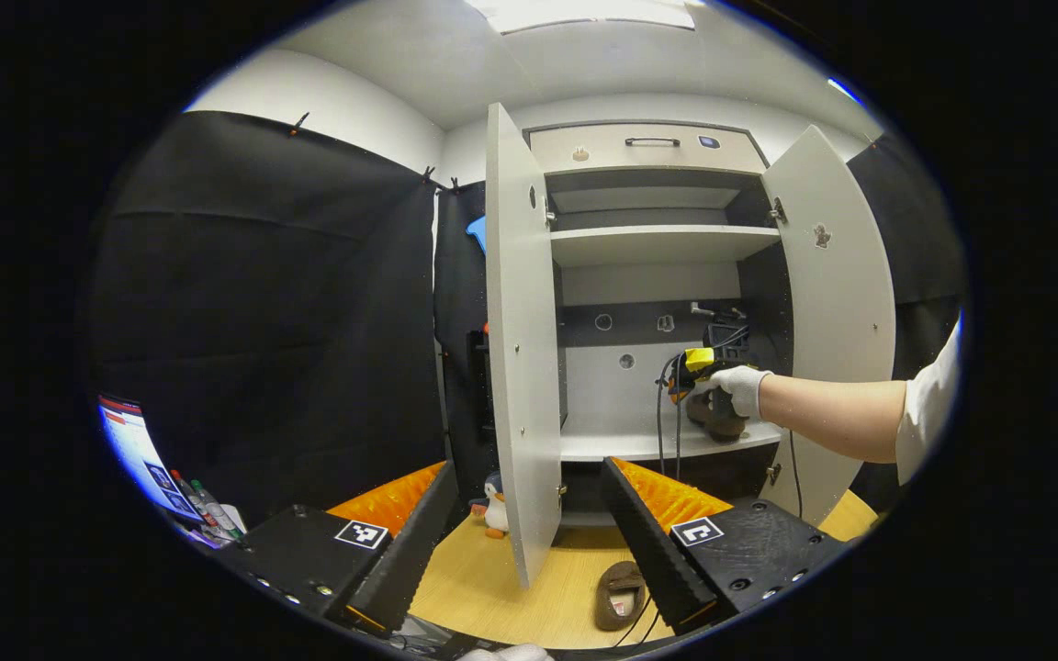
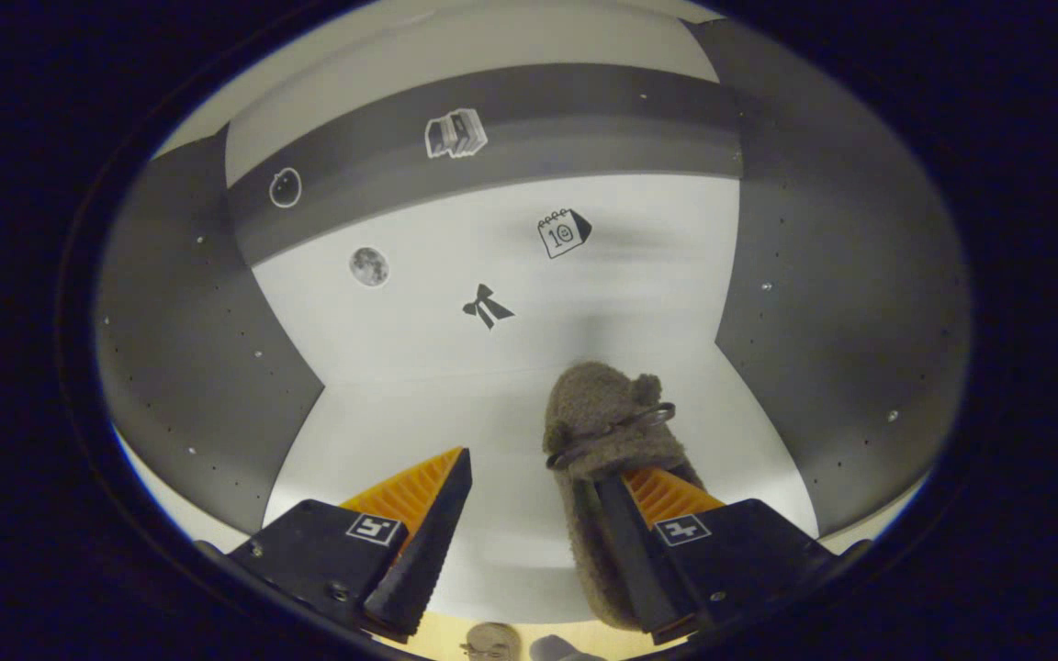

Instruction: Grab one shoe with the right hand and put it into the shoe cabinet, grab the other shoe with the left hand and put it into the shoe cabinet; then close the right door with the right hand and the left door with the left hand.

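Right tongs [image 2: 529, 514], released, are parked beside the first shoe [image 2: 604, 427] set on the cabinet shelf [image 2: 419, 413]; left tongs [image 1: 511, 542], released, are aimed toward the second shoe [image 1: 619, 595] at five o'clock.

Ahead of the left gripper [image 1: 515, 514], black cloth [image 1: 263, 312] covered white walls [image 1: 327, 115]; a ceiling light [image 1: 593, 11] shone above; wooden floor [image 1: 483, 588] lay below.
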The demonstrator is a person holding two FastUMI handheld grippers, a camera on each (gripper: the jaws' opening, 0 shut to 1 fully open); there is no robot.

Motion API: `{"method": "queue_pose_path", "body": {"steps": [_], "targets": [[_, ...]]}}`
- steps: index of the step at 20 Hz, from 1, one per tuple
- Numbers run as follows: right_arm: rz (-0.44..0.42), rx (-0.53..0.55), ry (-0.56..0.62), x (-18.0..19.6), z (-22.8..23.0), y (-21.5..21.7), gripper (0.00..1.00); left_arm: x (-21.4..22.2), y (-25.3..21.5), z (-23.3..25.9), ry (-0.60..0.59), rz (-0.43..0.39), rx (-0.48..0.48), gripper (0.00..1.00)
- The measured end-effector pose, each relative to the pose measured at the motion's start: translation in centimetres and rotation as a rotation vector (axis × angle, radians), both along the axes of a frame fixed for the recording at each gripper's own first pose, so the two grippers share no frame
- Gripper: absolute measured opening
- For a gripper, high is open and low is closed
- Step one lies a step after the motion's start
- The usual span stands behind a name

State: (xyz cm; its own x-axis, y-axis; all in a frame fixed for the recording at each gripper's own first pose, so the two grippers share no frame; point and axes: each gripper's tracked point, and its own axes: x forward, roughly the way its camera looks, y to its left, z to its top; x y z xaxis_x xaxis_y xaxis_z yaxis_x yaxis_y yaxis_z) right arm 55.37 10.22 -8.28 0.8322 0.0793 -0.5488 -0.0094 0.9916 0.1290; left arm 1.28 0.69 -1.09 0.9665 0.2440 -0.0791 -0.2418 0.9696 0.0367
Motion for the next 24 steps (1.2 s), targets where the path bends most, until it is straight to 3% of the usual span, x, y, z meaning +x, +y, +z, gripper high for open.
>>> {"method": "queue_pose_path", "body": {"steps": [6, 7, 8, 11, 21, 24], "targets": [[-0.007, -0.072, -0.135, -3.0, 3.8, -1.2, 0.86, 0.0, -0.1, 0.1, -0.012, -0.031, -0.013, 0.96], [-0.002, -0.074, -0.156, -3.7, 4.6, -1.2, 0.87, -0.1, -0.2, 0.3, -0.017, -0.039, -0.015, 0.96], [0.001, -0.073, -0.178, -4.4, 5.3, -1.1, 0.99, -0.1, -0.3, 0.3, -0.021, -0.045, -0.015, 0.96], [0.005, -0.090, -0.262, -7.4, 7.6, -1.4, 1.00, 0.0, -0.5, 0.4, -0.029, -0.062, -0.014, 0.96], [0.075, -0.090, -0.536, -24.2, 13.3, -1.7, 0.98, -0.8, -1.0, 0.4, -0.040, -0.127, -0.001, 0.96], [0.095, -0.089, -0.577, -29.7, 12.9, -2.3, 0.98, -1.1, -1.2, 0.1, -0.037, -0.152, 0.000, 0.96]]}}
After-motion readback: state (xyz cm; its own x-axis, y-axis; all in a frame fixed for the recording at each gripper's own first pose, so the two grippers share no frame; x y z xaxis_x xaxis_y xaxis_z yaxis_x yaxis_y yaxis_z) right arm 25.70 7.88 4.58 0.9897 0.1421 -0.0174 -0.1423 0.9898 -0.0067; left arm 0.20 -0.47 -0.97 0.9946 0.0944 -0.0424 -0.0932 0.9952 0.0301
